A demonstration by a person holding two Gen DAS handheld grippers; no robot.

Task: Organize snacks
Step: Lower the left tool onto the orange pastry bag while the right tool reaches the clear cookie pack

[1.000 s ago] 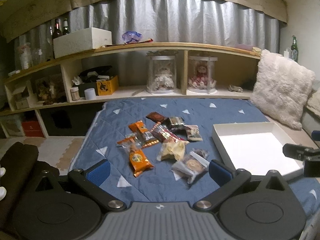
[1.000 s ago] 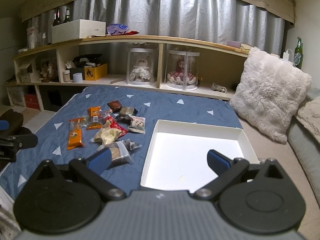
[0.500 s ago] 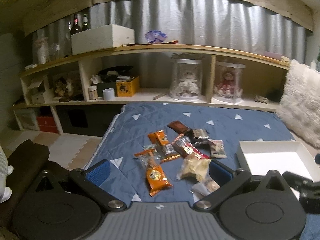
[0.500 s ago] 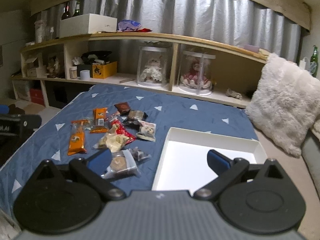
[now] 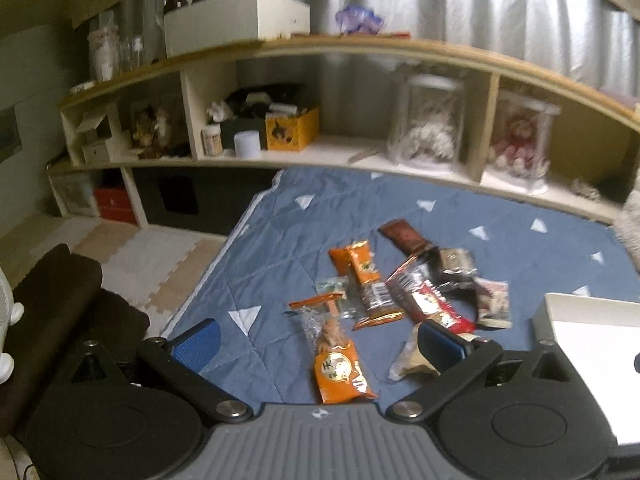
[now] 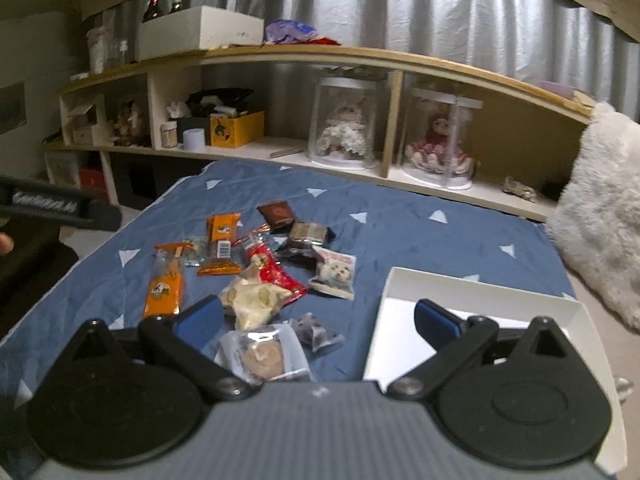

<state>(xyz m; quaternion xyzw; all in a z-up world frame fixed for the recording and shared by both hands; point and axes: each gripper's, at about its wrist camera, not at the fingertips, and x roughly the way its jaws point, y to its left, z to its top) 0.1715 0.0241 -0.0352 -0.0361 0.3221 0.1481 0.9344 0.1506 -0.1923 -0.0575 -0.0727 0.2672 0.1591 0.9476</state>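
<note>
The left gripper (image 5: 318, 340) hovers low over the near-left part of a blue quilted bed cover (image 5: 460, 216), pointing forward toward the wooden shelf (image 5: 360, 46) along the wall. Its blue-padded fingers (image 5: 198, 340) stand wide apart and hold nothing. Between them lies an orange packet (image 5: 338, 364), lengthwise toward the camera; the right finger hides part of a pale crinkled bag (image 5: 408, 360).

The right gripper (image 6: 318, 320) is also held low and level, set further right, with its fingers (image 6: 436, 322) spread wide and empty. Its left finger stands over the edge of the snack pile, its right finger over the white tray (image 6: 480, 292). Just in front of the gripper body lies a clear-wrapped round cookie (image 6: 262, 356), with a small dark wrapped sweet (image 6: 314, 332) beside it.

The snacks lie in a loose cluster on the cover, left of the tray: a pale bag of chips (image 6: 254, 298), a red packet (image 6: 276, 272), a packet printed with a white animal (image 6: 336, 272), a second orange bar (image 6: 222, 248), a dark wrapped bar (image 6: 306, 236) and a brown square packet (image 6: 276, 214). The visible part of the tray holds none of them. A white fluffy cushion (image 6: 600, 240) rests at the far right. In the right wrist view, a dark bar of the left gripper juts in at the left edge.
</note>
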